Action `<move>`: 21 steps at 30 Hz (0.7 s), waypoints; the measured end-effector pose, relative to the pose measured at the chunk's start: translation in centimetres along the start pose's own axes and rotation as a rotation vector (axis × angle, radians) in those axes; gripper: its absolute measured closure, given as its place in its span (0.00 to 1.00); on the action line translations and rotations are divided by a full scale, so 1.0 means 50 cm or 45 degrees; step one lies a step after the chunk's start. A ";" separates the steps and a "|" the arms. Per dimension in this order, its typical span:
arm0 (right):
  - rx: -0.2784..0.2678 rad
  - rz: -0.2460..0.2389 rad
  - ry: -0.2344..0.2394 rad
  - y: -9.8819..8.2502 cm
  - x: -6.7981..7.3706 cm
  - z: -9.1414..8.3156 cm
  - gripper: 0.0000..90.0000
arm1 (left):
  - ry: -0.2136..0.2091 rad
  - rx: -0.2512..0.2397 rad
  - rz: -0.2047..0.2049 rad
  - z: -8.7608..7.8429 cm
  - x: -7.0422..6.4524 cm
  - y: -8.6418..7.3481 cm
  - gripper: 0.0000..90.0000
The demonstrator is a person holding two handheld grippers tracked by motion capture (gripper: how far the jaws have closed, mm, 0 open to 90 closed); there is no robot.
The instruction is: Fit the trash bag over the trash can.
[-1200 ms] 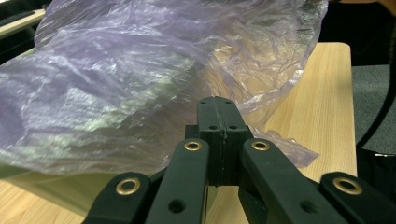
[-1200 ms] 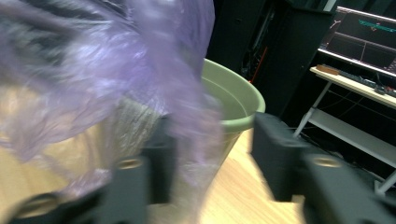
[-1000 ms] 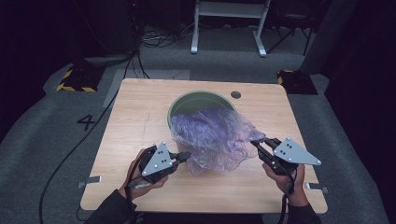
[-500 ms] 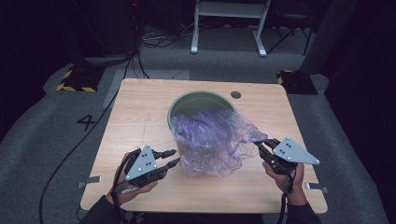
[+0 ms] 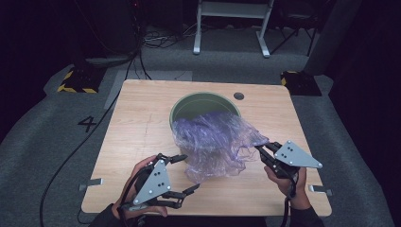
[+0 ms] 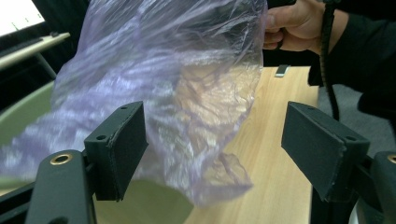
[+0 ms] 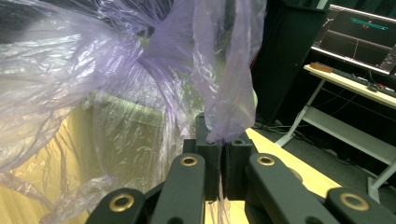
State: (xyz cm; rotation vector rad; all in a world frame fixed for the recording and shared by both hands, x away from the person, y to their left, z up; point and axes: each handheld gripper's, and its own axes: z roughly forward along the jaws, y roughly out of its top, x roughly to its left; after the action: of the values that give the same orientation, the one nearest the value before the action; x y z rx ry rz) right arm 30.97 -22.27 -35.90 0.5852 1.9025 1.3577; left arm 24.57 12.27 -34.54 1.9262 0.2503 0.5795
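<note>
Right gripper (image 5: 263,149) pinches bag (image 5: 213,146) rim at 3 o'clock | left gripper (image 5: 182,175), just spreading, empty | we regrasp at 7 o'clock, over bin (image 5: 201,101).

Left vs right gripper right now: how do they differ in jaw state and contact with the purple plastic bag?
The left gripper has just been opening, its jaws wide apart; the right gripper has its jaws shut. The left gripper's pads stand clear of the thin translucent purple plastic bag, nothing between them; the right gripper pinches a fold of the bag's edge. Both are black two-jaw grippers with a grey plate on top, hand-held over the wooden table.
</note>
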 end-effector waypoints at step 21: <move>-0.004 0.000 0.023 0.002 -0.003 0.001 0.98 | 0.099 0.104 0.174 0.042 0.032 0.017 1.00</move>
State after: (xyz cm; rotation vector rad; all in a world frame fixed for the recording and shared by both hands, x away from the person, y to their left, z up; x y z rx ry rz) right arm 31.10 -22.33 -35.77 0.5733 1.9141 1.3703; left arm 26.94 10.93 -34.02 2.0131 0.1952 0.7463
